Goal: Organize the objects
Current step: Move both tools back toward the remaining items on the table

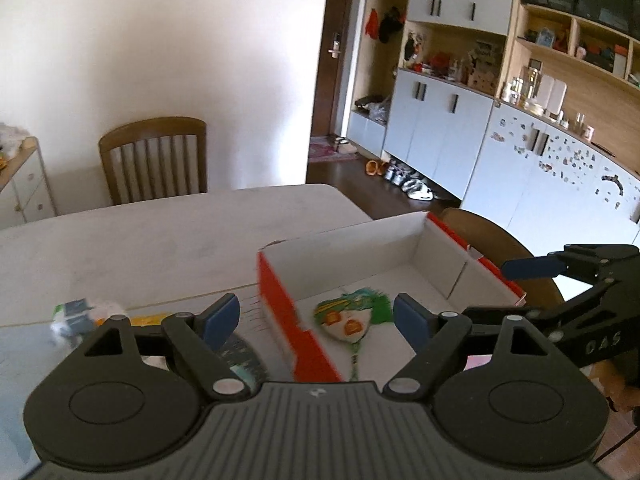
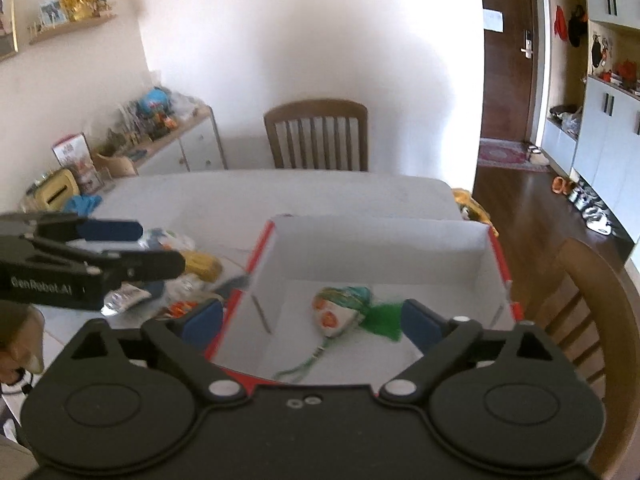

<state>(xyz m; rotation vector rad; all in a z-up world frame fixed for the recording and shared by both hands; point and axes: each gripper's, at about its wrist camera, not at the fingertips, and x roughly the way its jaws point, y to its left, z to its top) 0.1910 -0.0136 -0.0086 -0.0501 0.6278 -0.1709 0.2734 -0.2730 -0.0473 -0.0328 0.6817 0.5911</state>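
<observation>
A red cardboard box with a white inside (image 1: 280,304) (image 2: 380,248) stands on the white table. In it lies a small painted pouch with a green tassel and cord (image 1: 348,318) (image 2: 340,312). My left gripper (image 1: 318,320) is open and empty, above the box's left wall. My right gripper (image 2: 312,322) is open and empty, above the box's near end, over the pouch. Each gripper shows in the other's view: the right one (image 1: 560,280) at the right edge, the left one (image 2: 100,256) at the left.
Loose items lie on the table left of the box: snack packets (image 2: 124,298), a yellow packet (image 2: 200,266), a small box (image 1: 76,316). Wooden chairs stand at the far side (image 2: 316,136) and right side (image 2: 592,308). A sideboard (image 2: 176,140) is at left.
</observation>
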